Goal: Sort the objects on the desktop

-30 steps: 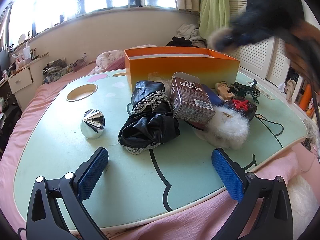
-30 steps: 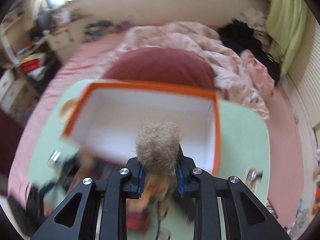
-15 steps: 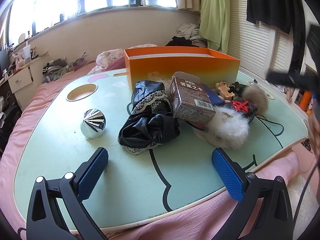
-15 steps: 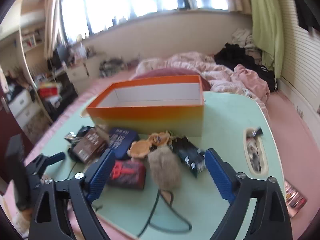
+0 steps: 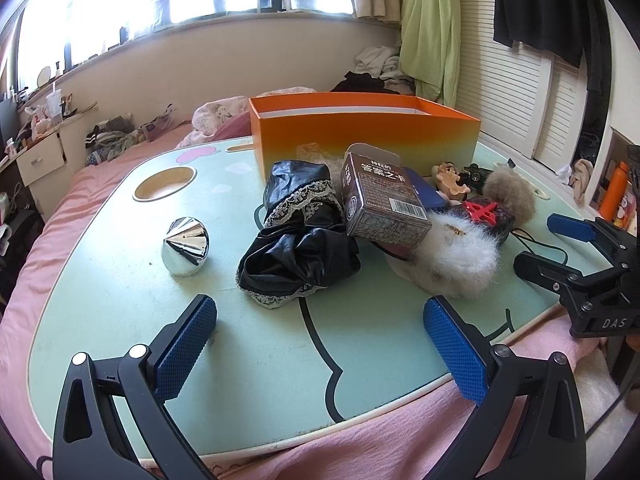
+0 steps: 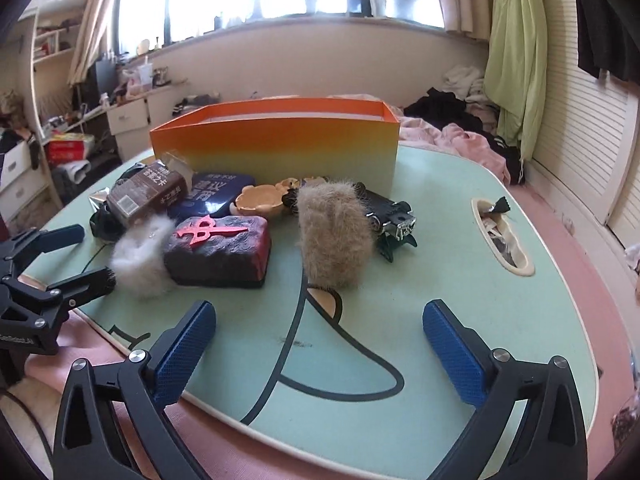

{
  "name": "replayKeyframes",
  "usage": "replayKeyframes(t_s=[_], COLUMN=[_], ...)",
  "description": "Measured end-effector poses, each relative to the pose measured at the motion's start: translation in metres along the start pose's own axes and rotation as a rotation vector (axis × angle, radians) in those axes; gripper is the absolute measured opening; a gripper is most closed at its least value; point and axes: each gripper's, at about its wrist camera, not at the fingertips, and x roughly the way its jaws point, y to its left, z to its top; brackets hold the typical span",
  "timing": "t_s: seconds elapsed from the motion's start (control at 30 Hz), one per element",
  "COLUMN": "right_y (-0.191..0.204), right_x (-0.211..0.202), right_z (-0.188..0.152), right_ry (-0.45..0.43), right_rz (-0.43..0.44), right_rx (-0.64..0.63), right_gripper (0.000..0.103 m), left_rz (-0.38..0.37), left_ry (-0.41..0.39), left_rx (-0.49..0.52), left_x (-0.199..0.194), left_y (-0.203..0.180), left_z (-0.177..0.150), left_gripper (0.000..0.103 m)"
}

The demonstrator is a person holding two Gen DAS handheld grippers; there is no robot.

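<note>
A: So, where do the grippers stand?

B: The right gripper [image 6: 320, 344] is spread wide and empty, hanging low over the near edge of the surface [image 6: 460, 280]. The left gripper [image 5: 320, 340] is released too, nothing between its pads, also at the near edge on its own side.

A: And what lies closest to the right one?

B: At 12 o'clock, just ahead, the tan puff [image 6: 334, 236] stands upright on the surface. The toy car [image 6: 390, 216] touches it at 1 o'clock. At 10 o'clock sits the dark block [image 6: 218, 250] with a red sign on top, and the white puff [image 6: 140, 256] presses against its left side. Behind them are the brown carton [image 6: 146, 194], a blue case [image 6: 218, 194] and a small figure [image 6: 260, 200]. The box [image 6: 276, 144] stands at the back, at 12 o'clock, open on top.

A: From the left side?

B: The black cloth [image 5: 300, 248] lies at 12 o'clock, the chrome cone [image 5: 185, 246] apart at 10 o'clock.

A: How would the tan puff handle?

B: My guess is very light and soft. It should squash under the pads, so a pinch across its middle, closed well in, seems safest. The fur may slip. It leans on the car, so lifting straight up ought to avoid dragging that along.
</note>
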Motion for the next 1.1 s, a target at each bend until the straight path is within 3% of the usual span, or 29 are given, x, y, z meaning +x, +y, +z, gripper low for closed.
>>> replayKeyframes(t_s=[0.4,0.5,0.57,0.63,0.67,0.73,0.83,1.0,1.1], right_y=[0.0,0.0,0.0,0.001,0.001,0.002,0.002,0.002,0.003], right_x=[-0.003,-0.003,-0.003,-0.003,-0.003,-0.003,-0.003,-0.003,-0.003], right_z=[0.0,0.0,0.0,0.001,0.001,0.001,0.001,0.002,0.002], right_ry=[-0.011,-0.013,-0.015,-0.017,-0.017,-0.018,-0.019,-0.021,-0.023], right_rz=[-0.001,-0.002,-0.001,-0.001,-0.002,-0.003,-0.001,-0.004,-0.006], right_rx=[0.006,0.009,0.009,0.008,0.008,0.009,0.01,0.013,0.016], right_gripper=[0.103,0.103,0.103,0.103,0.103,0.103,0.103,0.103,0.103], left_rz=[-0.01,-0.058,-0.025,0.072,0.116,0.127,0.069,0.109,0.091], left_ry=[-0.012,-0.11,-0.161,-0.186,-0.18,-0.146,-0.037,0.077,0.141], left_rx=[-0.016,-0.11,-0.138,-0.127,-0.119,-0.135,-0.159,-0.056,-0.076], left_x=[-0.004,-0.039,-0.056,-0.066,-0.065,-0.055,-0.026,0.015,0.029], left_y=[0.006,0.032,0.051,0.07,0.078,0.091,0.1,0.085,0.086], left_z=[0.0,0.001,0.004,0.01,0.013,0.018,0.029,0.044,0.042], left_gripper=[0.102,0.102,0.102,0.1,0.098,0.086,0.08,0.077,0.037])
